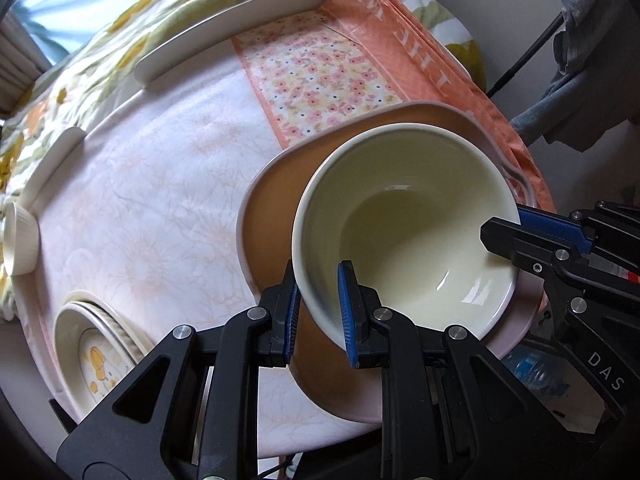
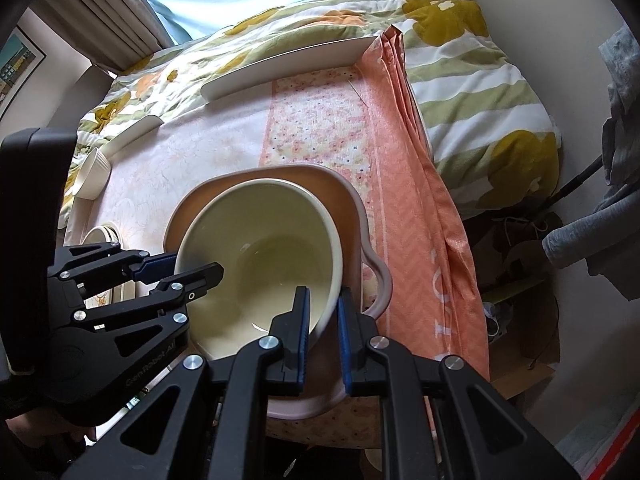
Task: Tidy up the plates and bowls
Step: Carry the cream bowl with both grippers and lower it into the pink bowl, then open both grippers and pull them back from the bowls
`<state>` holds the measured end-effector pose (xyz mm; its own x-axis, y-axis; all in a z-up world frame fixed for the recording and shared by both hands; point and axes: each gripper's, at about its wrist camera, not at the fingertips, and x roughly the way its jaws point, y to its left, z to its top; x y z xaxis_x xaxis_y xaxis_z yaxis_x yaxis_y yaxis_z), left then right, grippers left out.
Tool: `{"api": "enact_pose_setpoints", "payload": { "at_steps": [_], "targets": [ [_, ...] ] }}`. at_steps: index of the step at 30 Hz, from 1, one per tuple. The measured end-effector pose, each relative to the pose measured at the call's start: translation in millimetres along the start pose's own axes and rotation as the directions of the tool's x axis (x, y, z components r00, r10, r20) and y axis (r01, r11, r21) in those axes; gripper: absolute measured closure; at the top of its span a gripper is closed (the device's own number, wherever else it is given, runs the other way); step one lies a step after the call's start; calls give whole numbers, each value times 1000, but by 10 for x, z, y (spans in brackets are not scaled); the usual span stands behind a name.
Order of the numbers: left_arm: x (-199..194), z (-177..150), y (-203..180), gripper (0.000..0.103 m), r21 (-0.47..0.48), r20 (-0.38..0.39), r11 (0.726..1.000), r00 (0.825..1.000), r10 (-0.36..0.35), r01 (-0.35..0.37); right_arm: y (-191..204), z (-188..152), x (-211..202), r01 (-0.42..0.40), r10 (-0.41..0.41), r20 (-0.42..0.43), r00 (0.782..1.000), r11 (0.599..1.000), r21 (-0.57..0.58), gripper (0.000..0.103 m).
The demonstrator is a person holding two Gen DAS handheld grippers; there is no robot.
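Observation:
A cream bowl (image 1: 404,224) sits over a pink plate with a handle (image 1: 272,208), near the table's front edge. My left gripper (image 1: 318,312) is shut on the bowl's near-left rim, one pad inside and one outside. My right gripper (image 2: 323,332) is shut on the bowl's (image 2: 260,256) right rim, above the pink plate (image 2: 352,216). The right gripper shows in the left wrist view (image 1: 516,228), the left in the right wrist view (image 2: 188,272).
A small white ribbed bowl (image 1: 18,240) lies at the table's left edge. A stack of patterned plates (image 1: 96,352) sits at the front left. An orange floral cloth (image 1: 320,68) covers the far right. White table rails (image 1: 240,28) and a flowered quilt (image 2: 460,80) lie beyond.

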<state>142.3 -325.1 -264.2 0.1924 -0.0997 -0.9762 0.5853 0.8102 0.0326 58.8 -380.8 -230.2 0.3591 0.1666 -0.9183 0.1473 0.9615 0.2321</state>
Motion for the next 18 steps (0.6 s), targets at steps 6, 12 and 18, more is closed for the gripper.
{"api": "enact_pose_setpoints", "payload": {
  "at_steps": [6, 12, 18],
  "targets": [
    [-20, -31, 6, 87, -3, 3, 1000, 1000, 0, 0, 1, 0, 0, 3, -3, 0, 1000, 1000, 0, 91],
    [-113, -40, 2, 87, -14, 27, 1000, 1000, -8, 8, -27, -11, -53, 6, -6, 13, 1000, 1000, 10, 91],
    [-223, -77, 27, 87, -41, 43, 999, 999, -19, 20, -22, -9, -128, 6, -6, 29, 1000, 1000, 7, 91]
  ]
}}
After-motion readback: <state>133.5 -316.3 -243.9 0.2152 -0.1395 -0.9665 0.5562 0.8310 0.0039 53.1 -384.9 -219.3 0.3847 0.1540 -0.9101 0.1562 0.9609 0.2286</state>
